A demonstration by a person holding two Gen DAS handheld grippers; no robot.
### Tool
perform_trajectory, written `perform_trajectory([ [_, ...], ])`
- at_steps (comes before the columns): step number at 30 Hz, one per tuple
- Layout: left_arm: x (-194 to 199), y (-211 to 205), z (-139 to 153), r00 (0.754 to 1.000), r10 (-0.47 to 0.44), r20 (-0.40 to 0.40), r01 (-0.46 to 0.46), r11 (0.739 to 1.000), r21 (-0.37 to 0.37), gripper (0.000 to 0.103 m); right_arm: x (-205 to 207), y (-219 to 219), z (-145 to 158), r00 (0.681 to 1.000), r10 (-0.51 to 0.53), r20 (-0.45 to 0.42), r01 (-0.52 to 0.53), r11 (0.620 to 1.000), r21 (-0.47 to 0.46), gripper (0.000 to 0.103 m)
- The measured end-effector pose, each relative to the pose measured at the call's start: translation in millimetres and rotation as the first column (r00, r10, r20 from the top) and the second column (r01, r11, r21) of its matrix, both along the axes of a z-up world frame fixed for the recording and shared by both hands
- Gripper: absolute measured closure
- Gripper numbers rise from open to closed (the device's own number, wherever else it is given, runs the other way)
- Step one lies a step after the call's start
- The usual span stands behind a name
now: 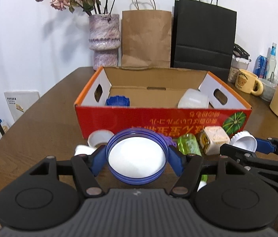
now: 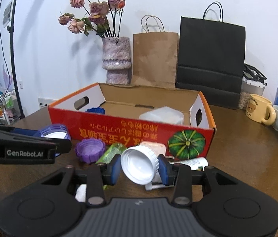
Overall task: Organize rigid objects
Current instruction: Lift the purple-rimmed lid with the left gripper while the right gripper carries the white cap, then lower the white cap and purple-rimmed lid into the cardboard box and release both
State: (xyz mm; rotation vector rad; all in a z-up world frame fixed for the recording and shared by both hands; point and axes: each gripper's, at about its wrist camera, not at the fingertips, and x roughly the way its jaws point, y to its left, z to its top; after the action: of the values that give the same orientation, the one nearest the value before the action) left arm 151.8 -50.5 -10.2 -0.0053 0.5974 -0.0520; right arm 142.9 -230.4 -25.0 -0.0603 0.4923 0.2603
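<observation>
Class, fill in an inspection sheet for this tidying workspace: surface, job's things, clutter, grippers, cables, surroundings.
Surface: brown wooden table, items bunched before the box.
Job's things: red cardboard box holding a blue lid and a white container; purple cap, green bottle and tape roll outside it.
Clutter: yellow mug, cans, jug at the right.
Grippers: left gripper shut on blue-rimmed lid; right gripper shut on white cap.
Cables: thin black cable beside a light stand at the left wall.
Surroundings: vase of dried roses, brown bag, black bag.
</observation>
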Motion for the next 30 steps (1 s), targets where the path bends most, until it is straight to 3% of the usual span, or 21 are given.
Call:
perform_trajectory([
  [30, 63.1, 1.2, 45.9, 0.992, 0.024, 0.123, -0.022, 1.0, -0.018, 0.035, 67.3, 10.6, 45.3, 0.995, -0.027, 0.099, 0.024, 0.999, 0.039, 0.064],
])
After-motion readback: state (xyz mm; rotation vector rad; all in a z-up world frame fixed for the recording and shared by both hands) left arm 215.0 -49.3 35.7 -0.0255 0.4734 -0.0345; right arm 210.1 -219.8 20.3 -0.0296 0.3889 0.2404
